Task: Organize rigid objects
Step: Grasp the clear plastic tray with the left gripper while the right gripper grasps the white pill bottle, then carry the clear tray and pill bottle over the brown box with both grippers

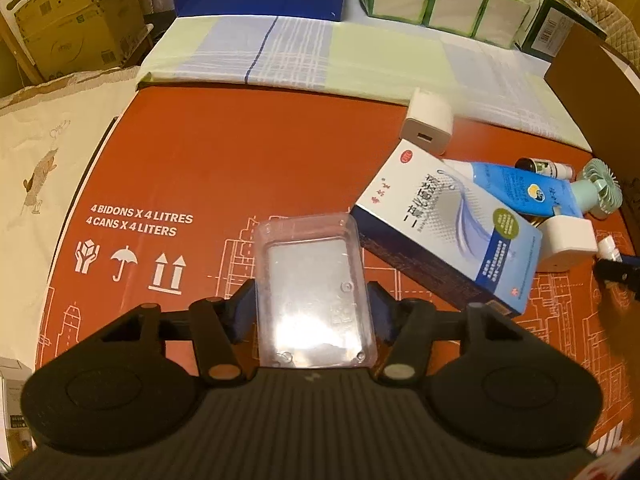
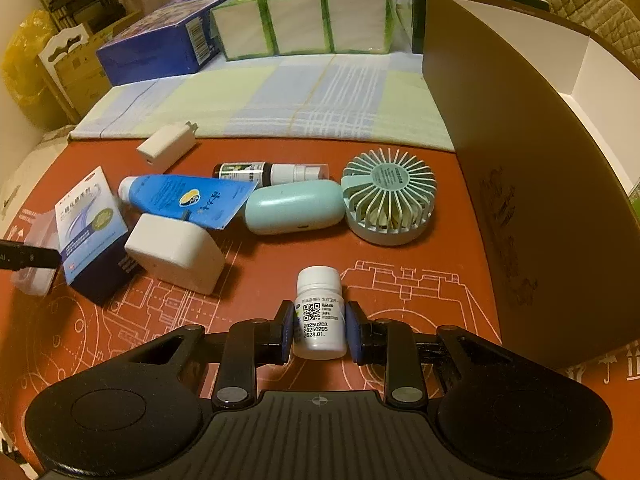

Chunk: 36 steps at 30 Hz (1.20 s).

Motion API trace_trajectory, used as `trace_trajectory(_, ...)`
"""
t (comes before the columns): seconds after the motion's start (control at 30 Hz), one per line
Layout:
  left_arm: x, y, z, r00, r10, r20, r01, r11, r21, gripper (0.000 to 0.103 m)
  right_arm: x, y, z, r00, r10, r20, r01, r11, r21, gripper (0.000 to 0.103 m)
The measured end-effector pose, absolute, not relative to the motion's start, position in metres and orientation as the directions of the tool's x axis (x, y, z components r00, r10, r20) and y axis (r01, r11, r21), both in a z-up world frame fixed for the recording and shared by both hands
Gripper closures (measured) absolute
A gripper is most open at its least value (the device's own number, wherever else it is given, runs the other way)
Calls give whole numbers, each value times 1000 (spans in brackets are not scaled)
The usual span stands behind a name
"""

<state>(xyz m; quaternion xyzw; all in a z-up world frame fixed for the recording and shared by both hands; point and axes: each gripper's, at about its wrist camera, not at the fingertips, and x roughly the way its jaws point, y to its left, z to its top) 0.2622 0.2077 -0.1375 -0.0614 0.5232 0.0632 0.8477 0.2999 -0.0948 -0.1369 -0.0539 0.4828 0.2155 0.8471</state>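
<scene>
My left gripper (image 1: pixel 314 312) is shut on a clear plastic case (image 1: pixel 314 292), held over the orange cardboard sheet (image 1: pixel 224 168). My right gripper (image 2: pixel 319 330) is shut on a small white pill bottle (image 2: pixel 320 314), just above the sheet (image 2: pixel 400 264). Loose items lie in a cluster: a blue-white medicine box (image 1: pixel 452 224) (image 2: pixel 94 232), a blue tube (image 2: pixel 184 198), a dark spray bottle (image 2: pixel 272 172), a mint hand fan (image 2: pixel 360 204), a white block (image 2: pixel 176 252) and a white charger (image 2: pixel 168 146) (image 1: pixel 428 122).
A large brown open box (image 2: pixel 520 168) stands at the right. A checked cloth (image 2: pixel 280 104), a blue box (image 2: pixel 156 48) and green-wrapped tissue packs (image 2: pixel 304 16) lie behind. Cardboard boxes (image 1: pixel 68 20) stand at far left.
</scene>
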Motion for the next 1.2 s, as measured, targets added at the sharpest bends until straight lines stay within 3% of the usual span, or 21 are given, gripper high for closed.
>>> trace_trajectory(0.53,245,201,-136,442,87,-893,-132,991,31,49,299,-90,-138,443,305,-843,-449,890,86,79)
trace_trajectory(0.8,229,193,-130,443,85,-892,-135,990,27,50,288,-93,-135,385,342,-857,-467,874,139,79)
trace_trajectory(1.2,224,139,-69,533,4,-846,-39,999,-19,50,265,-110,-78,410,467,-784,-531,820,211,79)
